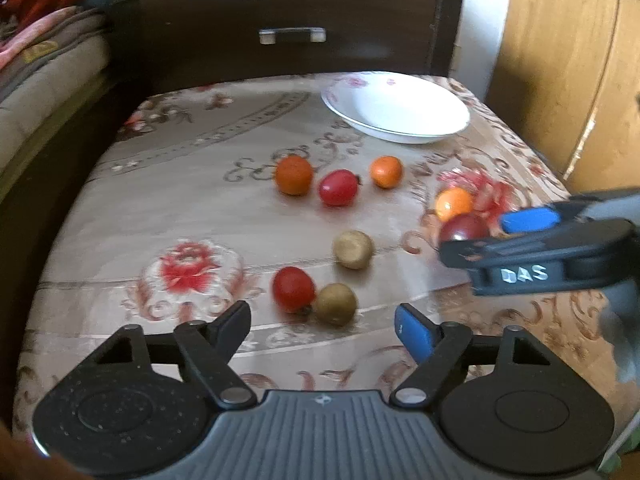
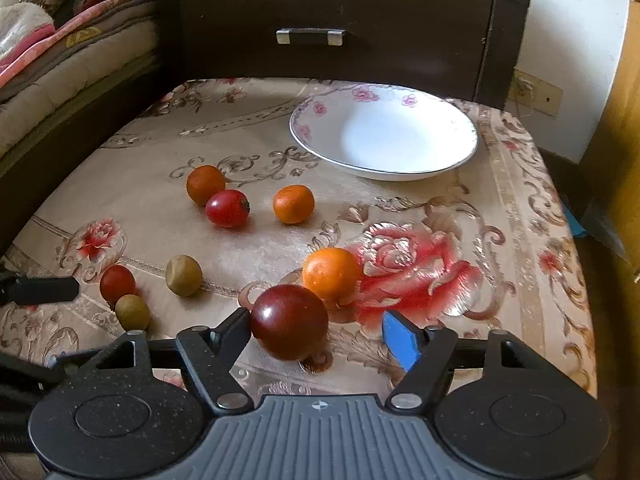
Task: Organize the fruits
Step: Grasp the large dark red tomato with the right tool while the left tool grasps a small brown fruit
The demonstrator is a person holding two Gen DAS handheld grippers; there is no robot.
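Right gripper [image 2: 316,332] sits low at the near edge of the floral-cloth tabletop [image 2: 520,184], fingers apart, straddling a dark red round plum-like fruit [image 2: 289,322]. The black finger looks touching or nearly touching its left side; the blue-padded finger [image 2: 398,338] stands clear on the right. Not clamped yet. Judged step: the grasp of the first fruit. Next move calls for closing on it, lifting, and carrying it to the far dish.

Fruit is near-spherical with no clear long axis; stem end not visible, so which way it points cannot be told.

Left gripper [image 1: 324,326] hovers empty, fingers apart, just short of a red round tomato-like fruit [image 1: 293,289] touching a tan-green round fruit [image 1: 335,303].

Just behind the dark fruit is a bright orange round citrus [image 2: 331,273], possibly touching it. Farther: another tan fruit [image 2: 184,275], then two orange fruits and a red one in a loose row.

Farthest: white shallow ceramic bowl with pink flower rim [image 2: 320,109], holding nothing, in front of a dark wooden drawer unit [image 2: 400,28].
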